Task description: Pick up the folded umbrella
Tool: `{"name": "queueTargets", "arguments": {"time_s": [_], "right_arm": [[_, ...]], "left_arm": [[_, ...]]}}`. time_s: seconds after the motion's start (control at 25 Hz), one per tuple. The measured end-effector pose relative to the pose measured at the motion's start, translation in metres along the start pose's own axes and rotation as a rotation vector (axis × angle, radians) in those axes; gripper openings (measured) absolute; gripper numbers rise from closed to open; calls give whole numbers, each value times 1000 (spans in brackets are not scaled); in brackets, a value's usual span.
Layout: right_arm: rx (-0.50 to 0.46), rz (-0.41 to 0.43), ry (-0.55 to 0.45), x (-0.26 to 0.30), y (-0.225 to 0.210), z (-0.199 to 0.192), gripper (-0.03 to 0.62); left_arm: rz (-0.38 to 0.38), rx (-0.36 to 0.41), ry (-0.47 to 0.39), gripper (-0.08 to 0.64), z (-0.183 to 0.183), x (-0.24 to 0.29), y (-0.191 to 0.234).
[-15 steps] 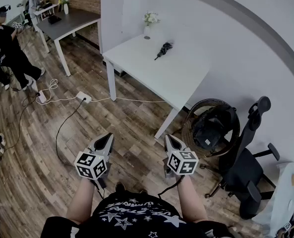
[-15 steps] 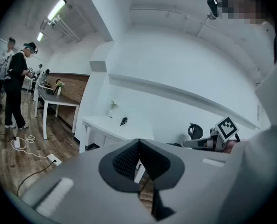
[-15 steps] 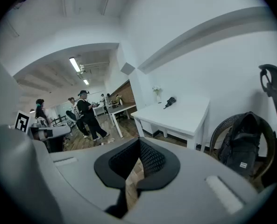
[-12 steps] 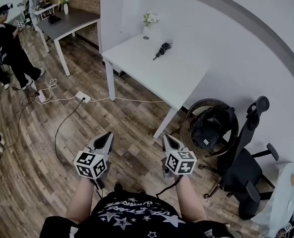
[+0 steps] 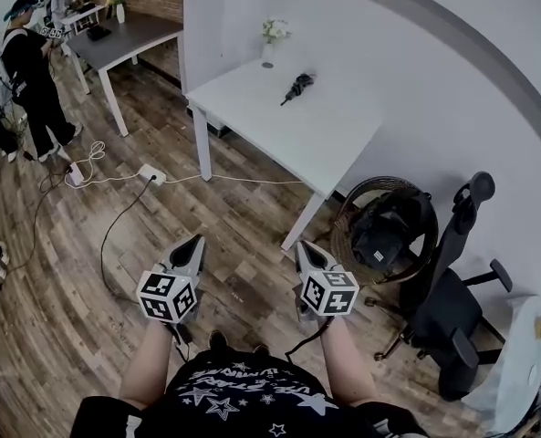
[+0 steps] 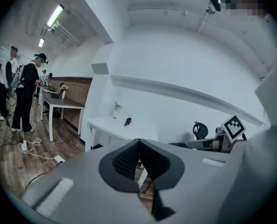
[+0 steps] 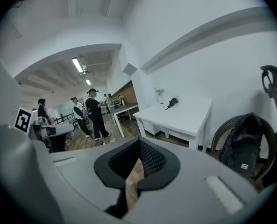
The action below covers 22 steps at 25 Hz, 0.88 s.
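Left gripper point(image 5: 196, 242) and right gripper point(image 5: 301, 247): both clenched, jaw tips meeting, gripping nothing. I hold them low over the wooden floor point(image 5: 243, 217), well apart from the target.

Between me and the white table point(image 5: 325, 144), a white cable point(image 5: 234, 182) runs across the floor to a power strip point(image 5: 151, 173). Right of the table's near leg is a wicker basket point(image 5: 343, 222) holding a black backpack point(image 5: 386, 231), then an office chair point(image 5: 448, 304). A person point(image 5: 33, 80) stands far left by a dark table point(image 5: 129, 39).

The folded umbrella point(image 5: 297, 88) lies flat on the table's far part, near the vase point(image 5: 270, 44). Its long axis runs diagonally in the head view: bulky end up-right toward the wall, slim end down-left.
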State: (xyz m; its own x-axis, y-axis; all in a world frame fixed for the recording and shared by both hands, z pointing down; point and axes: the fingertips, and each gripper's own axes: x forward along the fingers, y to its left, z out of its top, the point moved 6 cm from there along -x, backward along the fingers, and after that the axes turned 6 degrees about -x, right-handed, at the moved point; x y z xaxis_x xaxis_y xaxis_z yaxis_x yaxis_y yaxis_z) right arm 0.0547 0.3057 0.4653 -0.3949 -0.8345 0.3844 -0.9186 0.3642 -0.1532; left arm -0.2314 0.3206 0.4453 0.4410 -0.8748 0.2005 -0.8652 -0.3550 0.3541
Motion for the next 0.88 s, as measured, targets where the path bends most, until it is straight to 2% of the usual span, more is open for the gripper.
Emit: {"name": "queueTargets", "arguments": {"time_s": [0.36,0.88], "right_arm": [[8,-30,-8,10,20,0,17],[24,-91,-5,33,48,-4,17]], "left_arm": [[6,-41,19,3,-5,-9,31],[-30,-12,26,3,13,-6,71]]}}
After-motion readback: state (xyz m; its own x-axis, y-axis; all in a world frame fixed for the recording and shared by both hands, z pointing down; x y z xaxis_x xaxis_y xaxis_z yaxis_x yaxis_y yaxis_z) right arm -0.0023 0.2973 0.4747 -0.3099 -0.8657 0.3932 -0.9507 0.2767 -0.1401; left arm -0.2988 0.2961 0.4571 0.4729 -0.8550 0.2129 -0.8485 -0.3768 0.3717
